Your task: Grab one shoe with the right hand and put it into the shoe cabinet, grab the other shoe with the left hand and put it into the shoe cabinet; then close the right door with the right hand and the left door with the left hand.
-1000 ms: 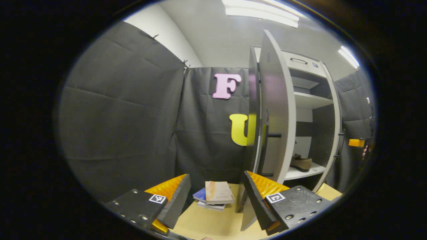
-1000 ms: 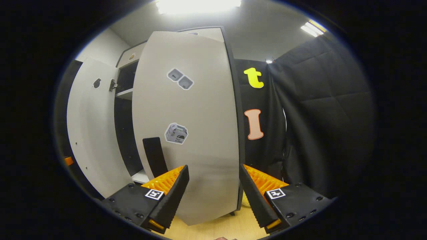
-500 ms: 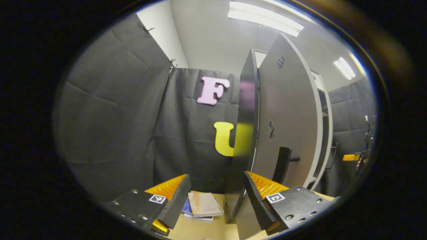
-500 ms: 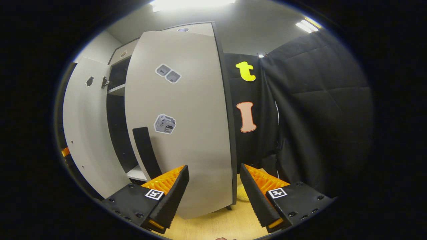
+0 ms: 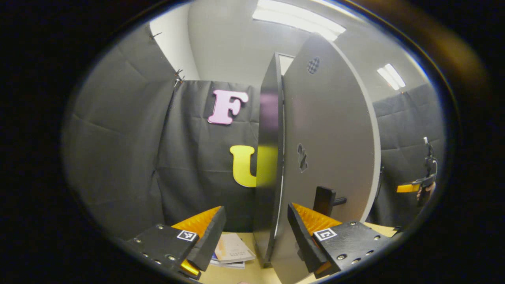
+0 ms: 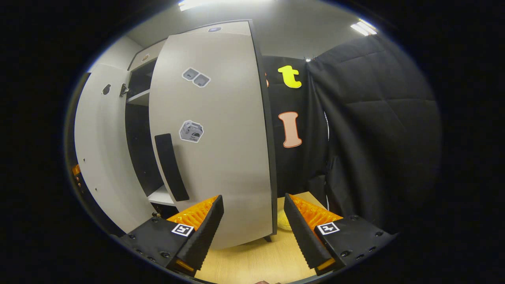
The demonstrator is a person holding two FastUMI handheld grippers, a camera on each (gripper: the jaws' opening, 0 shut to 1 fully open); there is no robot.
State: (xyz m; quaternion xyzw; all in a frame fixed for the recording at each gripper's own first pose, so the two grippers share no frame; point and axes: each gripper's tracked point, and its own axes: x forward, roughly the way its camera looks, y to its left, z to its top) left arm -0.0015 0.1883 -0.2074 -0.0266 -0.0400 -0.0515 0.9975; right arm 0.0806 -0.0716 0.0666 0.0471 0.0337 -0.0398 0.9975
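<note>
Against the spread left claw [image 5: 255, 236], the left door [image 5: 327, 157] has swung further shut, hiding the shelves.

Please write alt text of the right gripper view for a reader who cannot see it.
The right gripper, jaws open and empty, faces the shoe cabinet's right door, which stands ajar. The left door is also open, with a shelf between them.

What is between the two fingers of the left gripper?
In the left gripper view, the cabinet's left door stands edge-on between the open left gripper fingers, with books lower down.
</note>
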